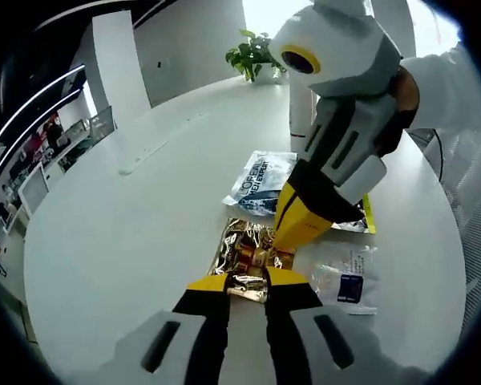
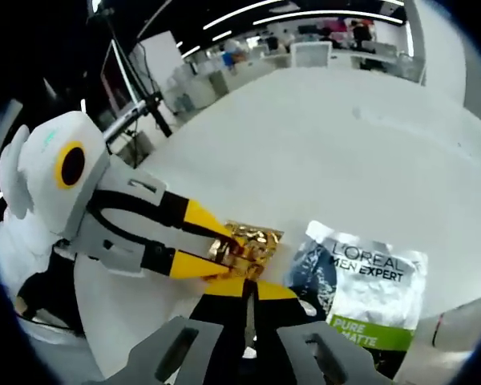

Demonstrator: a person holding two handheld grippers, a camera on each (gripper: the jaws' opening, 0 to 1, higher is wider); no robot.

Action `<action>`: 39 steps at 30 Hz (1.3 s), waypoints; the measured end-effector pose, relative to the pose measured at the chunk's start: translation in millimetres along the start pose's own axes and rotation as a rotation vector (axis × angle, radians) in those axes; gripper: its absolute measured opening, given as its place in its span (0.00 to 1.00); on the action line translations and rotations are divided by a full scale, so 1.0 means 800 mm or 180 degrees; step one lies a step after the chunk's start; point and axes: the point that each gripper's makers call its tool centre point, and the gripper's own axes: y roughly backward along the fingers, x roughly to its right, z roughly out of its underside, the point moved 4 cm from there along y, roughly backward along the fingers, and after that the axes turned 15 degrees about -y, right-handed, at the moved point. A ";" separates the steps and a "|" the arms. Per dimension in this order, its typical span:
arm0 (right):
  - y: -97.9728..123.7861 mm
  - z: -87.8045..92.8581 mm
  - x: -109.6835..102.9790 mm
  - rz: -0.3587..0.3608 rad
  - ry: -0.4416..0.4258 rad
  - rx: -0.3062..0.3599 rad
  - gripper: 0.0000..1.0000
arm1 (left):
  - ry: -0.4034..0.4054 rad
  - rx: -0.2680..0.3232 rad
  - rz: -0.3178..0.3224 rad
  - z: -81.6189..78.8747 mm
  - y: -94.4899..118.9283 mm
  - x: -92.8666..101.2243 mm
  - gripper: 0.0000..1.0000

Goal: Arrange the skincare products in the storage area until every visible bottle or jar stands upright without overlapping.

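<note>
Left claw (image 1: 246, 281) closing on near edge of gold sachet (image 1: 247, 255), lying flat on table (image 1: 120, 241) just ahead; right claw (image 2: 242, 287) pinching opposite edge, L'Oreal sachet (image 2: 367, 290) beside; both claws equally near

Item 1: grey-and-white sachet (image 2: 361, 285), at about 4 o'clock in the right gripper view. Printed "L'OREAL MEN EXPERT" across the upper part; green band at the lower end reads "PURE MATTE", partly cut off.

Same sachet (image 1: 259, 182), just above centre in the left gripper view: "EXPERT" legible, the rest too skewed.

Item 2: white packet (image 1: 345, 277), at 4 o'clock; dark blue label, print too small to read.
</note>
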 end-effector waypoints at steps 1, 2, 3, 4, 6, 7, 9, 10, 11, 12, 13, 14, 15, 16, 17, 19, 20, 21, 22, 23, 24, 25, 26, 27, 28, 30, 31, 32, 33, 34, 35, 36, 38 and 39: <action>0.000 0.000 0.000 0.0025 0.0069 0.0009 0.00 | 0.0011 -0.0005 0.0002 0.000 0.000 0.000 0.14; 0.000 0.000 -0.001 0.0033 0.0105 0.0015 0.00 | 0.0009 -0.0007 0.0004 0.000 0.000 0.001 0.13; 0.000 0.000 -0.001 0.0043 0.0144 0.0021 0.00 | -0.0016 -0.0003 0.0014 -0.001 0.000 0.002 0.13; 0.001 0.000 -0.002 0.0045 0.0153 0.0025 0.00 | -0.0021 0.0001 0.0018 -0.001 0.000 0.002 0.13; 0.002 0.001 -0.002 0.0048 0.0215 0.0049 0.00 | 0.0012 0.0005 0.0021 -0.001 0.000 0.002 0.13; 0.003 0.001 -0.002 0.0045 0.0230 0.0056 0.00 | 0.0012 0.0005 0.0021 -0.001 0.000 0.002 0.13; 0.005 0.001 -0.004 0.0034 0.0246 0.0073 0.00 | -0.0006 0.0000 0.0022 -0.001 0.000 0.003 0.13; 0.006 0.001 -0.004 0.0047 0.0286 0.0093 0.02 | -0.0004 -0.0003 0.0022 -0.001 0.000 0.003 0.13; 0.007 0.000 -0.004 0.0056 0.0306 0.0095 0.02 | -0.0024 -0.0007 0.0028 -0.001 -0.001 0.003 0.13; 0.007 0.000 -0.004 0.0062 0.0325 0.0097 0.02 | -0.0026 -0.0008 0.0029 -0.001 0.000 0.002 0.13; 0.009 0.000 -0.004 0.0074 0.0339 0.0110 0.03 | -0.0021 -0.0009 0.0033 -0.001 -0.001 0.003 0.13; 0.009 -0.001 -0.004 0.0084 0.0359 0.0115 0.04 | -0.0025 -0.0009 0.0036 -0.001 -0.001 0.003 0.13; 0.010 -0.002 -0.005 0.0086 0.0390 0.0129 0.04 | -0.0025 -0.0010 0.0041 -0.001 -0.001 0.003 0.13; 0.012 -0.002 -0.005 0.0084 0.0400 0.0147 0.03 | -0.0027 -0.0010 0.0042 -0.001 -0.001 0.003 0.13; 0.013 -0.004 -0.006 0.0081 0.0420 0.0169 0.04 | -0.0034 -0.0010 0.0049 -0.001 -0.001 0.003 0.13; 0.013 -0.004 -0.007 0.0073 0.0457 0.0167 0.04 | -0.0041 -0.0016 0.0059 -0.002 -0.001 0.003 0.13; 0.012 -0.005 -0.007 0.0061 0.0495 0.0187 0.04 | -0.0042 -0.0019 0.0061 -0.002 -0.001 0.003 0.13; 0.012 -0.008 -0.009 0.0034 0.0571 0.0245 0.05 | -0.0039 -0.0028 0.0062 -0.002 -0.001 0.003 0.13; 0.011 -0.008 -0.008 0.0042 0.0568 0.0235 0.05 | -0.0045 -0.0031 0.0063 -0.002 -0.001 0.003 0.13; 0.010 -0.011 -0.009 -0.0002 0.0658 0.0275 0.05 | -0.0045 -0.0033 0.0064 -0.003 -0.001 0.003 0.13; 0.009 -0.013 -0.010 -0.0025 0.0753 0.0300 0.06 | -0.0043 -0.0036 0.0063 -0.003 -0.001 0.003 0.13; 0.009 -0.011 -0.008 0.0020 0.0740 0.0250 0.04 | -0.0046 -0.0036 0.0061 -0.003 -0.001 0.003 0.13; 0.008 -0.012 -0.006 0.0032 0.0825 0.0266 0.03 | -0.0046 -0.0037 0.0064 -0.003 -0.001 0.004 0.13; 0.010 -0.018 -0.006 0.0067 0.0863 0.0387 0.00 | -0.0047 -0.0036 0.0065 -0.003 -0.001 0.004 0.13; 0.014 -0.025 -0.007 0.0077 0.0880 0.0512 0.00 | -0.0049 -0.0034 0.0069 -0.003 0.000 0.004 0.13; 0.013 -0.027 -0.017 -0.0091 0.0843 0.0555 0.00 | -0.0048 -0.0034 0.0071 -0.003 -0.001 0.003 0.12; 0.011 -0.025 -0.020 -0.0157 0.0845 0.0512 0.00 | -0.0050 -0.0037 0.0074 -0.002 -0.002 0.003 0.12; 0.011 -0.027 -0.019 -0.0045 0.0875 0.0536 0.00 | -0.0052 -0.0037 0.0075 -0.002 -0.002 0.003 0.12; 0.011 -0.031 -0.018 0.0004 0.0975 0.0590 0.00 | -0.0049 -0.0037 0.0075 -0.002 -0.001 0.003 0.12; 0.009 -0.031 -0.020 0.0030 0.1128 0.0556 0.00 | -0.0047 -0.0038 0.0074 -0.002 -0.001 0.003 0.12; 0.005 -0.028 -0.023 -0.0020 0.1138 0.0491 0.00 | -0.0049 -0.0038 0.0074 -0.002 -0.001 0.003 0.12; 0.000 -0.025 -0.025 -0.0053 0.1102 0.0433 0.00 | -0.0048 -0.0042 0.0075 -0.002 -0.002 0.003 0.12; -0.009 -0.022 -0.025 -0.0032 0.1162 0.0396 0.01 | -0.0051 -0.0047 0.0075 -0.002 -0.002 0.002 0.12; -0.012 -0.022 -0.023 0.0003 0.1226 0.0374 0.02 | -0.0051 -0.0051 0.0073 -0.002 -0.002 0.002 0.12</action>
